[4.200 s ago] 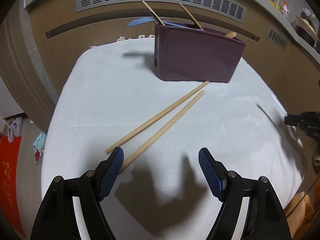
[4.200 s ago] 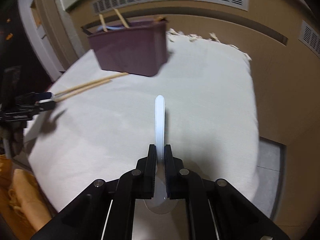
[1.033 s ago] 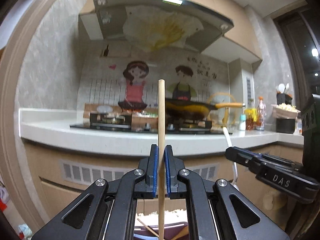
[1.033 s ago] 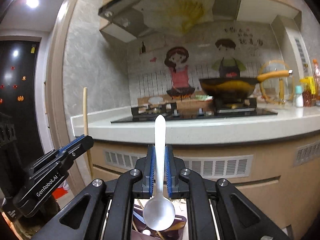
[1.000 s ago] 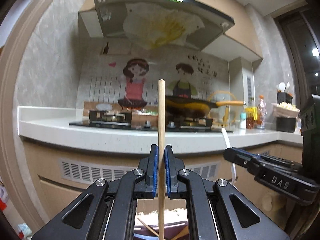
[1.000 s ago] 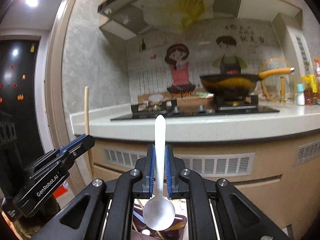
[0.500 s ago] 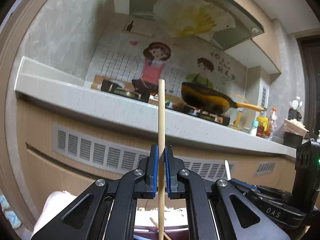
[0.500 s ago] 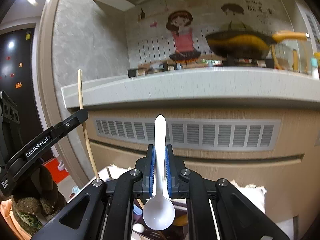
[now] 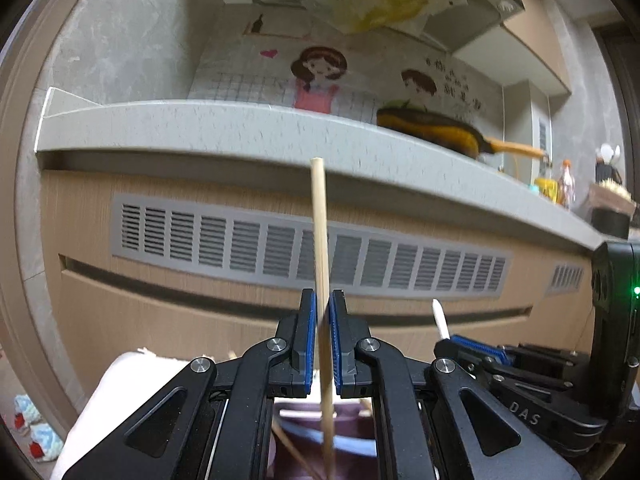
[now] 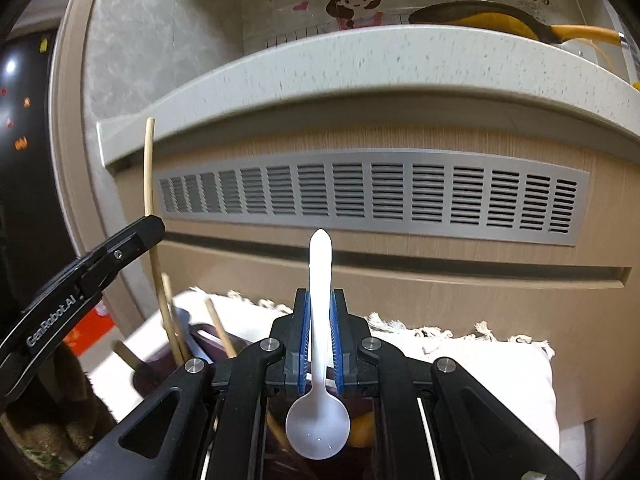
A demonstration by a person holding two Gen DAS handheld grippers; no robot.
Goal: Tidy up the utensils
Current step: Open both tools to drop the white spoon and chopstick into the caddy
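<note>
Holding a wooden chopstick [image 9: 320,248] upright, the left gripper [image 9: 322,344] has its jaws clamped on the shaft, lower end dipping toward the purple utensil holder [image 9: 352,446] just below. Right gripper [image 10: 319,344] jaws are clamped on the white plastic spoon [image 10: 319,360], handle up, bowl hanging under the pads right over the holder [image 10: 160,376]. Both tools sit close together above the same bin, on the white cloth [image 10: 480,364].

Risks:
- Chopstick tip may strike the sticks already leaning in the holder [image 10: 218,334] or the rim, then pivot in the pads and tip out when let go.
- Grip sits around mid-shaft, so a release from height could make it bounce or lean over the edge.
- Spoon is light and thin; pinched on a narrow handle, it can twist, and its bowl could catch on contents and flip out.
- The two grippers are near each other; lowering together could knock them or nudge the holder along the cloth.
- Which compartment lies under each tool is hard to tell, since the fingers block most of the opening; a wrong slot is possible.
</note>
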